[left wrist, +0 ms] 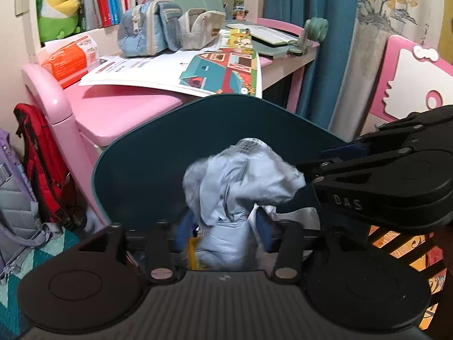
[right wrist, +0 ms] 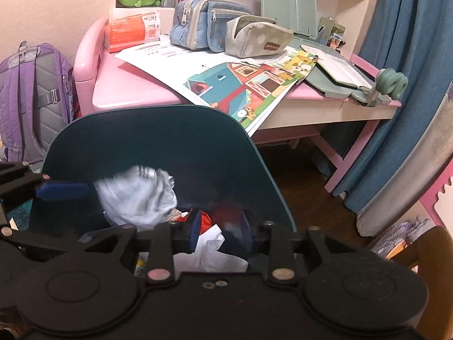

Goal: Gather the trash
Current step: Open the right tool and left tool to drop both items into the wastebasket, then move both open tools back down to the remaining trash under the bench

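Note:
A dark teal bin stands in front of me with its lid raised behind the opening. My left gripper hangs over the opening. A crumpled pale blue-white wrapper sits loose and blurred between its blue fingers, which stand apart from it. My right gripper is open over the same bin. A blurred red wrapper lies just past its tips, above a white plastic bag inside. The right gripper's black housing reaches in beside the pale wrapper.
Behind the bin a pink desk holds a large printed sheet, pencil cases and an orange tissue pack. A purple backpack and a red bag lean at the left. A blue curtain hangs at the right.

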